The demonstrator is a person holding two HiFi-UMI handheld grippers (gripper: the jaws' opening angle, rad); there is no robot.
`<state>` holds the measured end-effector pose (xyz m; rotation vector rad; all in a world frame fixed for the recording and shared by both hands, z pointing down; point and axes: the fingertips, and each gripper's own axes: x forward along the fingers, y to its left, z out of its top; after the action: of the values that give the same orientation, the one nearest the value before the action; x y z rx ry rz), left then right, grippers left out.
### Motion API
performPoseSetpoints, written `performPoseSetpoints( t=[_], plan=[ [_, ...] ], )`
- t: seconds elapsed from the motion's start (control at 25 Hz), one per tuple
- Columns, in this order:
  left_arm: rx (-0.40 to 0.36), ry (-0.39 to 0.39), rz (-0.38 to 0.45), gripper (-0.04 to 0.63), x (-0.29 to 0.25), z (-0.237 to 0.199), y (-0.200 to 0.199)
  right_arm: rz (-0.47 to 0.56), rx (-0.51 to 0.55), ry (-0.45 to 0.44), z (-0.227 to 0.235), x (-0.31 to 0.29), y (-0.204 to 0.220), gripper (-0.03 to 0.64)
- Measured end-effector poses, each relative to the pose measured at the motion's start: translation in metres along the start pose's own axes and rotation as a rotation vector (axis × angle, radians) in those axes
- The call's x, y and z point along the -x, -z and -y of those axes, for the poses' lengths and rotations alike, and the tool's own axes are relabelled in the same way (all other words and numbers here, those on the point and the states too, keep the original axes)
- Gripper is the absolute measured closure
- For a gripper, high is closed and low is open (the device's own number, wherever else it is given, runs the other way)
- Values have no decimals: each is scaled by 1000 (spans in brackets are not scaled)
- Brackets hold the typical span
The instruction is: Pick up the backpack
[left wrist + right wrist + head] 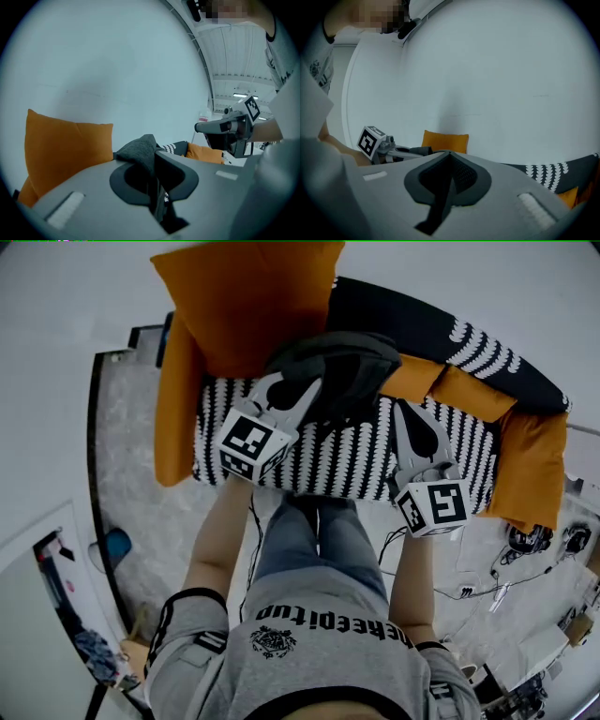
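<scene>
Left tool [314, 390] grips the dark backpack [352, 362]; right tool [405, 411] closed

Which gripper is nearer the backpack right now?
Left. The left gripper is clamped on fabric of the backpack; the right gripper is off to its right, apart, jaws together and empty.

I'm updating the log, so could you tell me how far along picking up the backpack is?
Done: the left gripper has its jaws closed on a fold of the dark grey backpack. In hand: the lift off the patterned sofa; whether it is clear cannot be told. Left: raising it fully free. The right gripper is shut and empty.
</scene>
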<state>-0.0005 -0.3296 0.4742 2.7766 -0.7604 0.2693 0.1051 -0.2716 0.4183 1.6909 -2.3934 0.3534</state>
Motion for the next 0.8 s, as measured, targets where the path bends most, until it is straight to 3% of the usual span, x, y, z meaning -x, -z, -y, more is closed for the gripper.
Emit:
performPoseSetpoints(
  t=[0.32, 0.8],
  plan=[
    [7, 10, 65, 551, 10, 39, -32, 50, 2, 14, 9, 23, -14, 615],
    [-66, -202, 112, 551, 75, 23, -74, 113, 37, -59, 2, 30, -44, 615]
  ],
)
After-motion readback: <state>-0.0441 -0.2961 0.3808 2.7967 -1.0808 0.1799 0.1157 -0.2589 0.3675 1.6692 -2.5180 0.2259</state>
